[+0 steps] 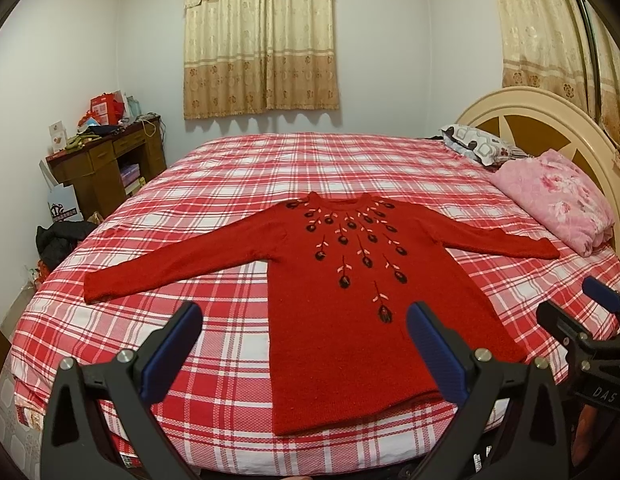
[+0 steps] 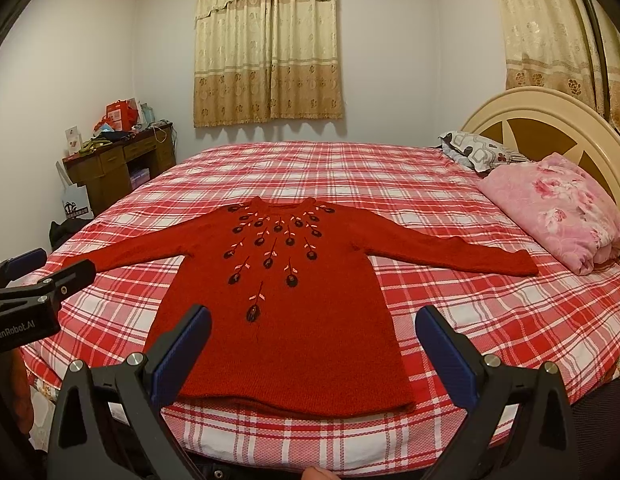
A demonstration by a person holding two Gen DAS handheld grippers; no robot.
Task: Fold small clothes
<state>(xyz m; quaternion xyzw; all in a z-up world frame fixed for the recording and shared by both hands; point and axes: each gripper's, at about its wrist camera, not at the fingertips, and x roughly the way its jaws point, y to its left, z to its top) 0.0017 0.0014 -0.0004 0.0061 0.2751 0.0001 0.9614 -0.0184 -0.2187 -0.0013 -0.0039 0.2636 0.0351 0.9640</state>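
A red knit sweater (image 1: 333, 320) with dark embroidered flowers lies flat and face up on the red-and-white plaid bed (image 1: 230, 184), both sleeves spread out to the sides. It also shows in the right wrist view (image 2: 302, 320). My left gripper (image 1: 304, 316) is open and empty, held above the near hem of the sweater. My right gripper (image 2: 313, 320) is open and empty, also above the hem. The right gripper shows at the right edge of the left wrist view (image 1: 589, 332), and the left gripper at the left edge of the right wrist view (image 2: 38, 280).
A folded pink floral blanket (image 1: 557, 204) and a patterned pillow (image 1: 477, 146) lie by the cream headboard (image 1: 549, 112) at the right. A cluttered wooden desk (image 1: 106, 164) and bags stand on the floor at the left. Curtains hang on the far wall.
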